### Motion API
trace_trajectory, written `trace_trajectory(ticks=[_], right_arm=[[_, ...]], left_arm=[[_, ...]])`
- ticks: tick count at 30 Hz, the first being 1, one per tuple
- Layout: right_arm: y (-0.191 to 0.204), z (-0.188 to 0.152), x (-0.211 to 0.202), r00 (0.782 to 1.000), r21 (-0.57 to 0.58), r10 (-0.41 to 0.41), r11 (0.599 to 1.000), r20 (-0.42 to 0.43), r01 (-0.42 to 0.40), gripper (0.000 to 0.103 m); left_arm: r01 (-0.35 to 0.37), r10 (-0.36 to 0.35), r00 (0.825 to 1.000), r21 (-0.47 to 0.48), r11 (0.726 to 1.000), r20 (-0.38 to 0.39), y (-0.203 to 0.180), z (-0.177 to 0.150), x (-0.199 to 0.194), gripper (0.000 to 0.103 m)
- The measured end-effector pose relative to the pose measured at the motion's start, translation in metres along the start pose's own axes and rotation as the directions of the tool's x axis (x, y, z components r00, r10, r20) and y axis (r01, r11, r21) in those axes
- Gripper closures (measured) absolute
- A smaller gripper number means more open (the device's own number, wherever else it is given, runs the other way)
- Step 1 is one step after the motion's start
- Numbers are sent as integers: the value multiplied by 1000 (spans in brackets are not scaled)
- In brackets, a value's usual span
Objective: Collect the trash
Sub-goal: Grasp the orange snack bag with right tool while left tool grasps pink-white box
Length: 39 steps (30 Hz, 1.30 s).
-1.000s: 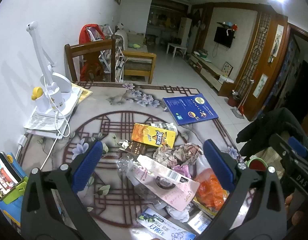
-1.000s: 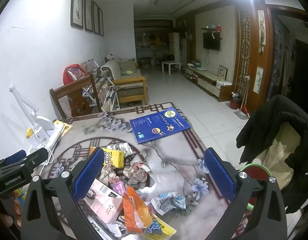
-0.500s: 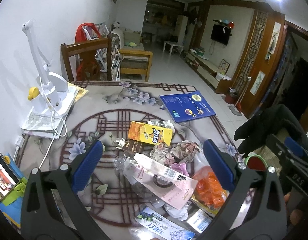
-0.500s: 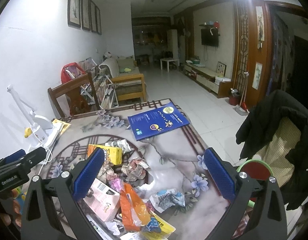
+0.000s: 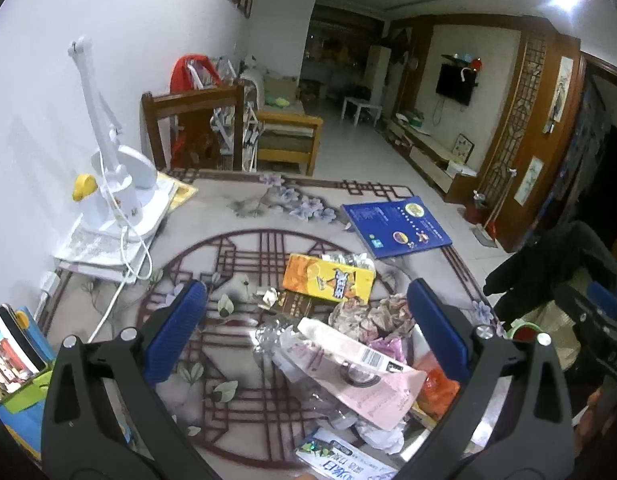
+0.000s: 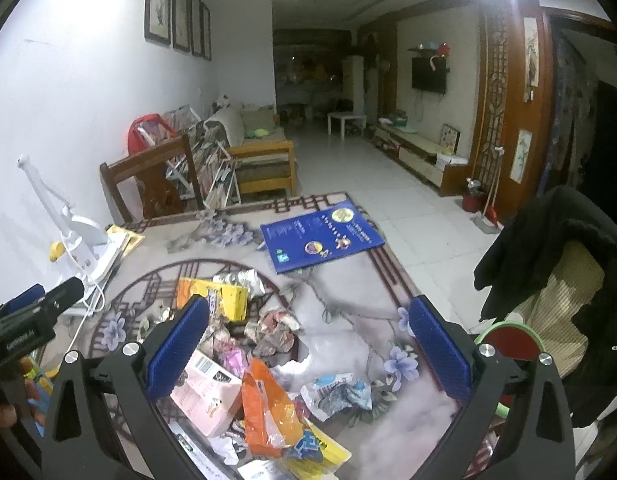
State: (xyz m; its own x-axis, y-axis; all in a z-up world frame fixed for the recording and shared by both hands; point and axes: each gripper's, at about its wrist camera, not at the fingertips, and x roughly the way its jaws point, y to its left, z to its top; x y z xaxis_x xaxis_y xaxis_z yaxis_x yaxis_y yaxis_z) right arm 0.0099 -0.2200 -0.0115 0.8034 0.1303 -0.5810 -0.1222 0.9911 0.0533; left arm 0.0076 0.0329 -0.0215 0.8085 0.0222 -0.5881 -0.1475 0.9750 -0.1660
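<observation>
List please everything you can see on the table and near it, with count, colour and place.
yellow-orange carton: one, lying at the far side of the trash pile
pink-white flat package: one, on top of the pile, middle
orange plastic bag: one, near side of the pile
crumpled paper: one wad, pinkish grey, middle
blue-white wrapper: one, right of the pile
blue booklet: one, far right of the table
desk lamp: one, white, far left by the wall
wooden chair: one, brown, behind the table
black jacket: one, over a chair, right
left gripper: jaws open, above the pile
right gripper: jaws open, above the pile
</observation>
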Motion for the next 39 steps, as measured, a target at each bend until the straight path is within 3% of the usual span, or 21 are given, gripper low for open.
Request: trace_trajectory(ticks=[3, 5, 8, 12, 13, 15, 17, 21, 25, 28, 29, 30, 35, 39], right_arm=[[2, -7, 16, 994, -7, 59, 998, -87, -60, 7], [3, -15, 32, 981, 3, 111, 994, -159, -112, 7], [4, -32, 63, 948, 19, 155, 988, -276, -156, 7], [9, -59, 98, 885, 56, 220, 975, -411, -217, 9], [8, -66, 105, 872, 74, 235, 971, -429, -225, 12], [9, -73, 112, 856, 96, 249, 968, -453, -231, 42], [6, -79, 116, 839, 129, 274, 962, -471, -241, 55], [-5, -72, 107, 856, 155, 294, 955, -426, -251, 57], [-14, -58, 94, 887, 127, 269, 963, -375, -238, 57], [-23, -50, 87, 901, 112, 250, 968, -354, -225, 57], [-25, -50, 86, 904, 110, 247, 969, -350, -223, 57], [-27, -48, 85, 905, 109, 247, 969, -346, -223, 57], [-36, -43, 81, 909, 122, 264, 964, -322, -237, 57], [-42, -34, 73, 916, 122, 282, 959, -286, -257, 57]], left_arm=[[-11, 11, 1000, -34, 999, -16, 10, -4, 5, 4], [-55, 52, 997, -60, 997, -48, 19, -10, 12, 4], [-106, 95, 989, -96, 990, -118, 35, -20, 25, 4], [-65, 42, 981, -117, 991, -190, 47, -36, 37, 4], [-65, 42, 978, -109, 992, -203, 45, -39, 39, 4], [-47, 23, 972, -96, 994, -235, 38, -44, 45, 4], [5, -36, 959, -113, 994, -280, 28, -50, 55, 4], [80, -156, 928, -229, 970, -338, 13, -57, 80, 8], [71, -189, 896, -292, 954, -401, -1, -62, 107, 14], [54, -224, 862, -357, 933, -455, -2, -72, 127, 31], [52, -235, 855, -375, 926, -462, -2, -74, 130, 44], [67, -263, 851, -404, 912, -455, -2, -77, 132, 50], [85, -274, 863, -414, 906, -424, -6, -75, 125, 56], [103, -270, 886, -408, 907, -377, -6, -66, 105, 57]])
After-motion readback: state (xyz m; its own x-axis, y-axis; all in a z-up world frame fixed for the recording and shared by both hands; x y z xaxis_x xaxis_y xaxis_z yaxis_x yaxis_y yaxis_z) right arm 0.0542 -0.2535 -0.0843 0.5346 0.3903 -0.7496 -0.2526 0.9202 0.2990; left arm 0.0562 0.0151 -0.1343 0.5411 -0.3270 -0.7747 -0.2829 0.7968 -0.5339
